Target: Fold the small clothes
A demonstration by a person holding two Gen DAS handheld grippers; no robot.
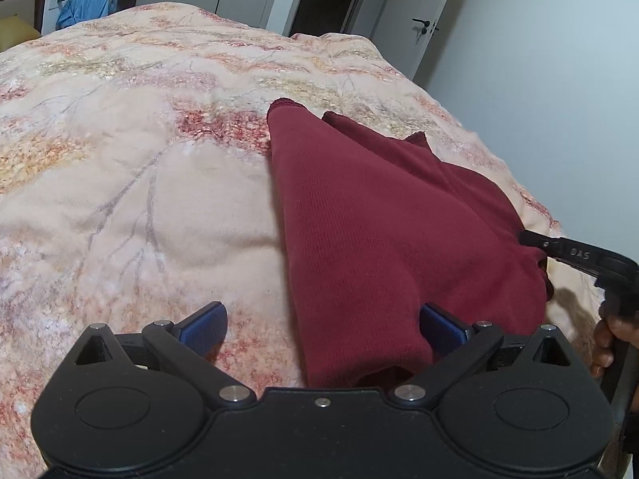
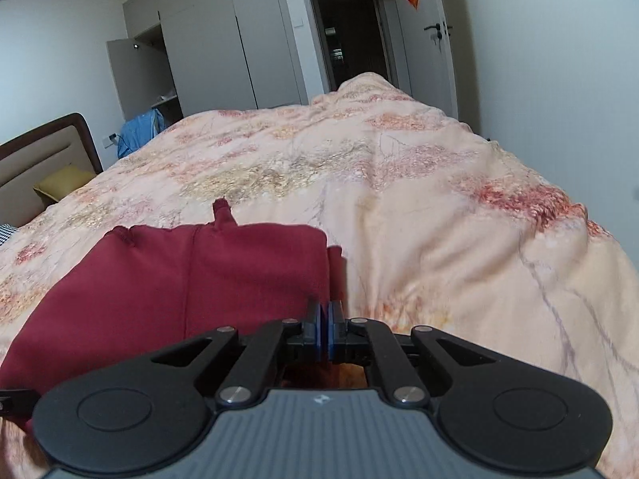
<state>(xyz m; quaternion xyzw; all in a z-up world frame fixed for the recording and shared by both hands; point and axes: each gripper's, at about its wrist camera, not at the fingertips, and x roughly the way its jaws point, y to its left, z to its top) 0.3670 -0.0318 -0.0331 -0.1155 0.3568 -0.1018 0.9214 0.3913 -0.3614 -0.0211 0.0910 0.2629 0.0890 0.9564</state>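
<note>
Two claws — left claw (image 1: 321, 329) agape, right claw (image 2: 324, 327) pinching garment (image 2: 199, 279).

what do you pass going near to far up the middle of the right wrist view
right gripper, shut on the near edge of the dark red garment → floral quilt → dark open doorway

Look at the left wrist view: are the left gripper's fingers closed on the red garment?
No. The left gripper has its blue fingers spread wide apart, with the red garment lying between them.
</note>
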